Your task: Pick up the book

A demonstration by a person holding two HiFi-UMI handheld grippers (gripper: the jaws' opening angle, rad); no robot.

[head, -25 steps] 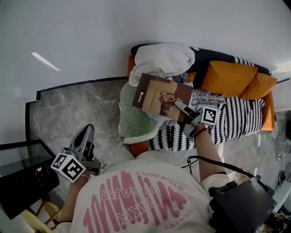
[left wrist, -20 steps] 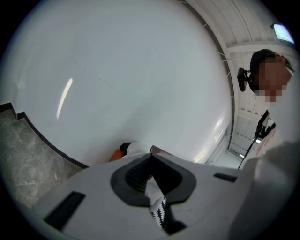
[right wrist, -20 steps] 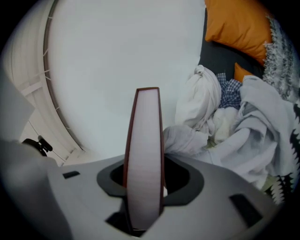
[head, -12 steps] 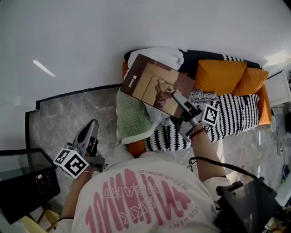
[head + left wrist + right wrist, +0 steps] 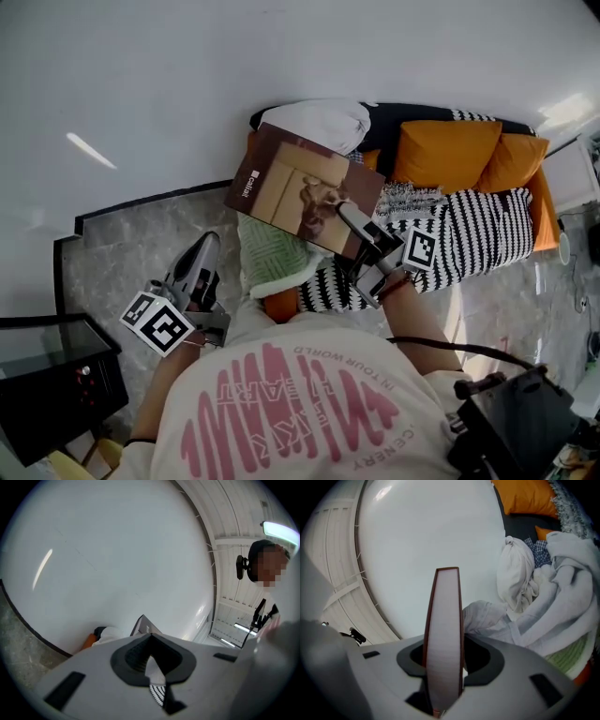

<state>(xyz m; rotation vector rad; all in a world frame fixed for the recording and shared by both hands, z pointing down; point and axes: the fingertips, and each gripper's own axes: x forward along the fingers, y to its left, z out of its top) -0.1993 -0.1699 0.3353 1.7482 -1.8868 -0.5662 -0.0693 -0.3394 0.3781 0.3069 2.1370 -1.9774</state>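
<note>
The book [image 5: 291, 192], with a brown cover, is lifted clear of the sofa and tilted above the green cushion [image 5: 272, 258]. My right gripper [image 5: 354, 223] is shut on its lower right corner. In the right gripper view the book [image 5: 444, 620] stands on edge between the jaws of my right gripper [image 5: 443, 660], with its pale page edge facing the camera. My left gripper [image 5: 204, 251] hovers over the floor left of the sofa and holds nothing. In its own view the left gripper [image 5: 151, 639] has its tips together, and a corner of the book [image 5: 143, 624] peeks above them.
The sofa carries orange cushions [image 5: 445, 155], a black and white striped blanket [image 5: 473, 239] and a heap of white clothes [image 5: 319, 122]. Grey marble floor [image 5: 122, 248] runs along the white wall. A black cabinet [image 5: 56, 375] stands at the lower left.
The right gripper has raised the book off the sofa, up and to the left in the head view. The left gripper has drifted up and right, closer to the sofa.
</note>
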